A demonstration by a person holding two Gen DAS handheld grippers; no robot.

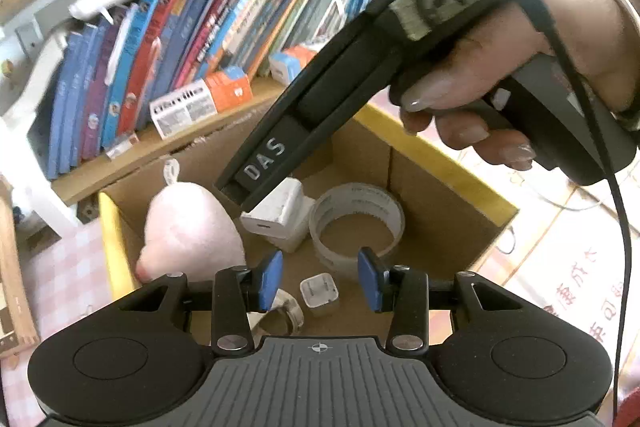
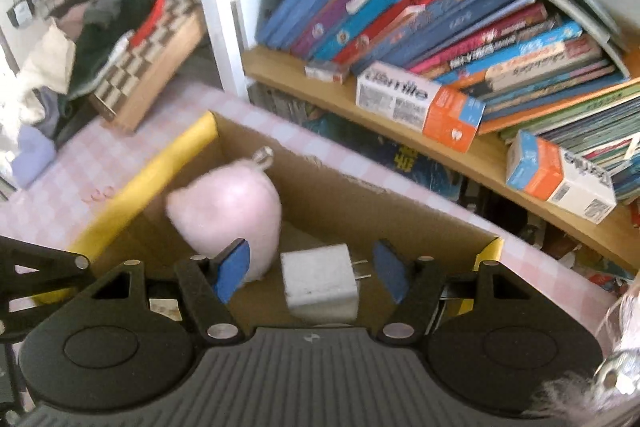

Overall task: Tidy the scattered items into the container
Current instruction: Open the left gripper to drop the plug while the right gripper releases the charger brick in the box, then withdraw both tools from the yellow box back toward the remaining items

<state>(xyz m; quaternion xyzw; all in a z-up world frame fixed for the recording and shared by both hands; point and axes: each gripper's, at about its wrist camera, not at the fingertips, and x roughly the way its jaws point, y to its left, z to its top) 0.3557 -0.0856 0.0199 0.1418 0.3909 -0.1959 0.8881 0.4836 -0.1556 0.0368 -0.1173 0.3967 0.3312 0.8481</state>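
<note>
Right gripper [image 2: 314, 277] hangs open-jawed over the cardboard box [image 2: 360, 195], tilted down.

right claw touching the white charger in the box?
Apart. Right wrist view: the white charger sits between the open right claw pads, bare gaps on both sides.

Right gripper [image 2: 312, 277] open above cardboard box [image 2: 352, 187], white charger plug [image 2: 318, 281] between blue pads [image 2: 232, 273], untouched; pink plush [image 2: 230, 211] inside box, bookshelf [image 2: 400, 131] behind
</note>
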